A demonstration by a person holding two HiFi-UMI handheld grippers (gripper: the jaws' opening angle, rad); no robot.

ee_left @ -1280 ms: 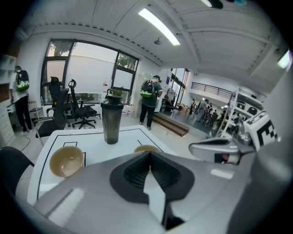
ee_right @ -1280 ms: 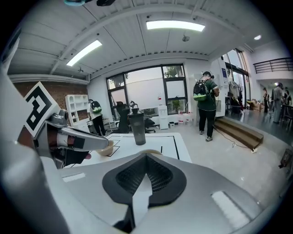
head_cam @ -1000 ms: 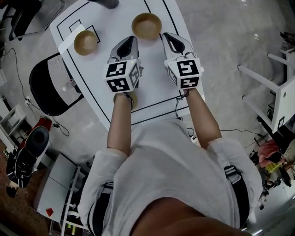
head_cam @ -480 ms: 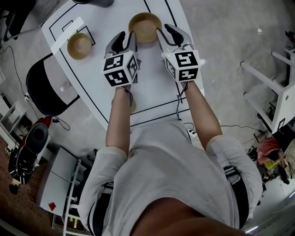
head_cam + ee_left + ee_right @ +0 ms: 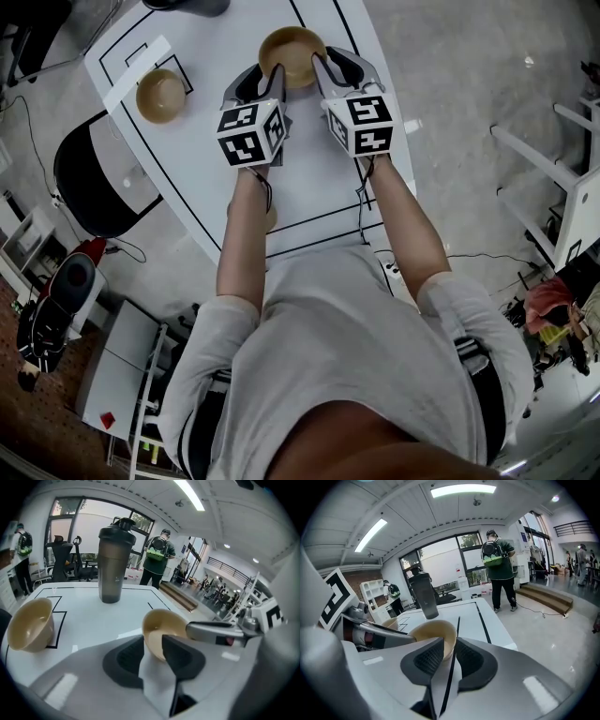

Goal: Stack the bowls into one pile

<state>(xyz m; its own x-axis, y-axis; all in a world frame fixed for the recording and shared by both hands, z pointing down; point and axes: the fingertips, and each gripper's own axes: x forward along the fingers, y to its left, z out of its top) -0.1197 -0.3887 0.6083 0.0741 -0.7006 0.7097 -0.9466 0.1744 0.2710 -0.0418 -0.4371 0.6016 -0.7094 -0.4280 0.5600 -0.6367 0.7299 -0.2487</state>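
While I am watching the head view, left tongs (image 5: 265,77) and right tongs (image 5: 335,66) are flanking the bowl (image 5: 292,52) on the table (image 5: 319,187), no longer short of it. Left gripper view: spread, just widening, the left pair is straddling its rim untouched. Right gripper view: spread, just narrowing around the opposite rim; uneven closing could be tipping it.

white table (image 5: 319,183) with bowls (image 5: 292,54), shaker (image 5: 116,562)
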